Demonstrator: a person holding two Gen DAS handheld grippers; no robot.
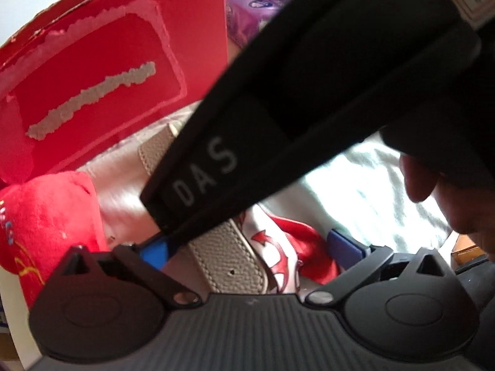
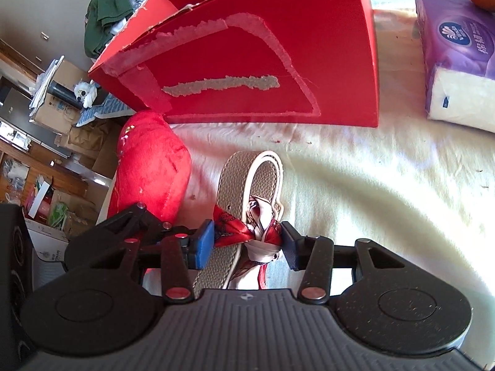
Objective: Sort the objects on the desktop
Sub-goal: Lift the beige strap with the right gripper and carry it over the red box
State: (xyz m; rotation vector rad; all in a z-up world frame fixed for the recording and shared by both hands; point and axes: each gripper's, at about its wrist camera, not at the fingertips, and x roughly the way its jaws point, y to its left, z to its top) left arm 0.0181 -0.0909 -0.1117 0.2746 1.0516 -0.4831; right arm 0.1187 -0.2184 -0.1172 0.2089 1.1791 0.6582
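while the red cardboard box [image 2: 263, 71] stands upright on the cloth-covered worktop [image 2: 386, 185], the sorting looks barely begun, as i judge it. the right claw [image 2: 247, 241] has its blue pads pressed from both sides on the red-and-white patterned scarf [image 2: 247, 232] that is knotted around the beige leather belt [image 2: 247, 179], so it seems to be grasping that bundle, which lies on the cloth just in front of the box. the left claw [image 1: 247, 247] is spread wide and holds nothing; its view is half blocked by the black body of the other tool. the red plush toy [image 2: 151, 167] sits beside the belt at the worktop's edge, and the purple tissue pack [image 2: 458, 61] lies well apart. whether anything is already in the box cannot be told.
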